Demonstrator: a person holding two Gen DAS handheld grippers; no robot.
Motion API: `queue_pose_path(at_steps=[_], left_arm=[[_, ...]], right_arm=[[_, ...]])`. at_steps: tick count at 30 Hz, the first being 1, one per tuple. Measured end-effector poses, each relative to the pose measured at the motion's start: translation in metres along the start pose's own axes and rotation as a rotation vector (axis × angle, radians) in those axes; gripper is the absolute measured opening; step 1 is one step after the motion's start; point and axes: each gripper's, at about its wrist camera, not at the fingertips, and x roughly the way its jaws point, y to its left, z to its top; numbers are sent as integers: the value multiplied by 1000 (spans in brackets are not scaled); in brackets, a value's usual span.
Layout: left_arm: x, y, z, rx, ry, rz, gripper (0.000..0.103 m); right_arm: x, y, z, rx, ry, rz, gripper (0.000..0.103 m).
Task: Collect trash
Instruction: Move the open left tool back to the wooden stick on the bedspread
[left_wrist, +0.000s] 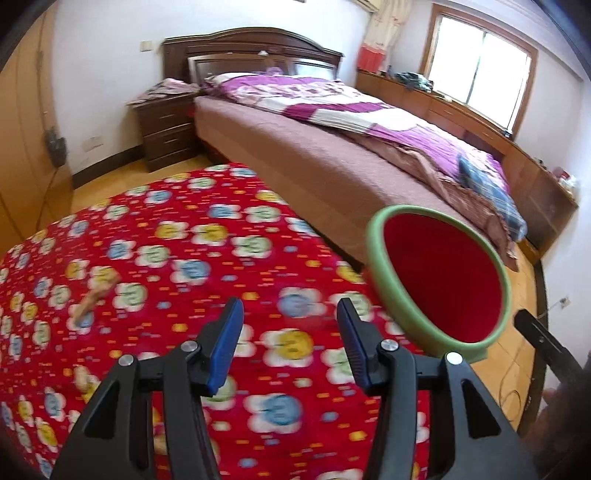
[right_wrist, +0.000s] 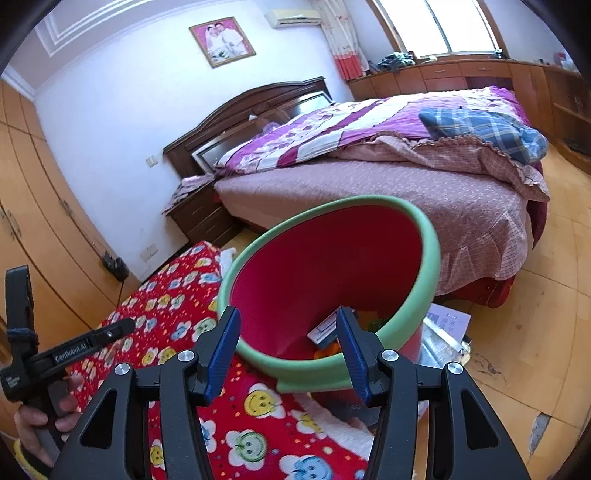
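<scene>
The left hand-held gripper (left_wrist: 290, 332) is hanging released above the table (left_wrist: 155, 236), which is covered by a red cloth printed with smiley-face flowers; nothing is sitting between its blue pads (left_wrist: 227, 347). It is pointing across the cloth, probably because two scraps are lying there: a tan, crumpled piece of trash (left_wrist: 94, 297) toward the left edge, and a second pale scrap (left_wrist: 83, 380) nearer the camera. Both are blurred, so what they are made of cannot be told.

The right hand-held gripper (right_wrist: 288, 341) is also spread open and gripping nothing. It is hovering over the near rim of the trash bin (right_wrist: 424, 236), a red bucket with a green lip that is standing just beside the table's corner, between table and bed (right_wrist: 424, 206). That position seems chosen so scraps can be carried straight off the cloth and let go over the opening. Inside the bin, a small printed box (right_wrist: 321, 332) and something orange (right_wrist: 325, 352) are already lying at the bottom, so collection looks partly done.

Judging from this, the left gripper is the one placed to reach for the tan piece first, while the right is waiting near the bin. Papers (right_wrist: 445, 321) are lying on the floor beyond the bucket.
</scene>
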Motion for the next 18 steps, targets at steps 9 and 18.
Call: queue_pose_path(at_steps=[9, 18], left_arm=[[-5, 79, 1, -48, 0, 149, 53], [13, 153, -1, -125, 45, 286, 53]], right_arm=[[9, 22, -11, -32, 41, 8, 55], [17, 41, -23, -67, 86, 15, 55]])
